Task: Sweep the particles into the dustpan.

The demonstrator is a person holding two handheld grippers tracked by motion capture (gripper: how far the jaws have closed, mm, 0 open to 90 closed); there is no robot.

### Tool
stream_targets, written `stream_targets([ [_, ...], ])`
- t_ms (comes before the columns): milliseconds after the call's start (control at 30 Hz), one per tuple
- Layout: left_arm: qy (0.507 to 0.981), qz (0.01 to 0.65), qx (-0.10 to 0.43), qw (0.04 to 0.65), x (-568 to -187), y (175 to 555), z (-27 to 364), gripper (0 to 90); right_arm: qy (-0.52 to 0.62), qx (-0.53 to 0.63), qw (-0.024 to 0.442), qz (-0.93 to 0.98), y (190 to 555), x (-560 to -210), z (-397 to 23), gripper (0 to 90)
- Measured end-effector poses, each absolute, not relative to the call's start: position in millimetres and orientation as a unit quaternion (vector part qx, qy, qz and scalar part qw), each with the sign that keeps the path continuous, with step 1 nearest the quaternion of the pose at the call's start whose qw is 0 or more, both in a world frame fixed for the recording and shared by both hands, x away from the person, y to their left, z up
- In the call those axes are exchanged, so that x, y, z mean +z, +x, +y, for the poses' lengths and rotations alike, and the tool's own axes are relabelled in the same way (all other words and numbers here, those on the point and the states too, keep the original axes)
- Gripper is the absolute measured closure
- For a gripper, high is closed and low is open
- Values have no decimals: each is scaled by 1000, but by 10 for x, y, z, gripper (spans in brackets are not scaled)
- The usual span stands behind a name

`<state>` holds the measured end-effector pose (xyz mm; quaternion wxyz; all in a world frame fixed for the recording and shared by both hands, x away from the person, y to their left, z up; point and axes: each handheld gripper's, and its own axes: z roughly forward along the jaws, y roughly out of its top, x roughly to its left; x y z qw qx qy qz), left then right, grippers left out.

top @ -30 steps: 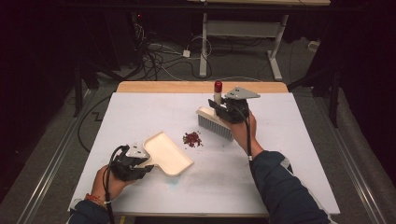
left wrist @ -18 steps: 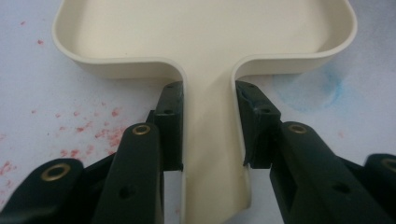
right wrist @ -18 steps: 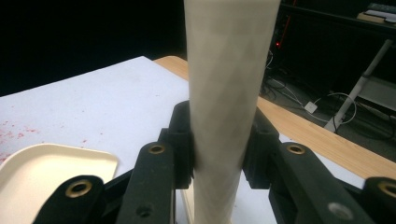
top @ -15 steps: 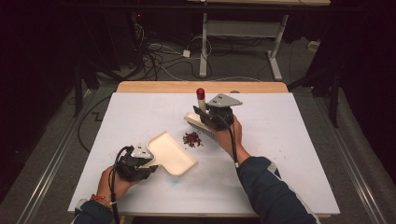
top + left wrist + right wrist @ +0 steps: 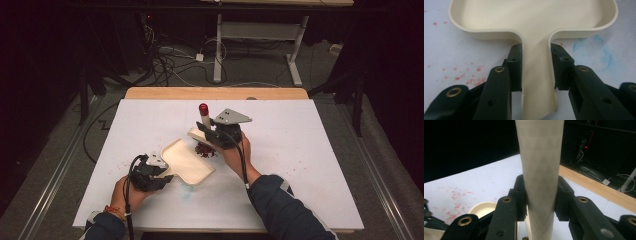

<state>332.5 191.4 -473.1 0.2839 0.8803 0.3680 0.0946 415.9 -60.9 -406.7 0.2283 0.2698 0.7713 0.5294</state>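
The dustpan is lying just left of the middle of the high view, on the white sheet covering the bench, with its open edge pointing toward a small heap of dark red crumbs at the centre of the frame. It is looking like a thin, stiff, cream plastic piece, probably light and a little slippery, so the narrow flat handle seems the sensible place to take it. The left tongs are doing just that: in the left gripper view their jaws are pressing on both sides of the handle, low in the frame, with the pan spreading across the top.

The brush is standing over the crumbs, its red-tipped handle rising toward the top of the high view. The right tongs are clamping its pale handle at the middle of the right gripper view. That handle is appearing rigid and smooth; the bristles are likely soft.

Fine red specks are dotting the sheet at the left of the left gripper view, and a faint blue smear is showing at the right.
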Motion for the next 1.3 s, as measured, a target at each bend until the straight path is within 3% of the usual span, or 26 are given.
stream_targets([
  [867, 888, 365, 91, 265, -4743, 3366, 1835, 634, 235, 546, 205, 777, 3702, -4013, -443, 698],
  [1167, 889, 362, 92, 267, -4778, 3318, 1913, 633, 221, 571, 208, 763, 3691, -3839, -677, 699],
  [1300, 891, 358, 90, 265, -4772, 3288, 1949, 633, 224, 566, 233, 759, 3710, -3728, -855, 698],
])
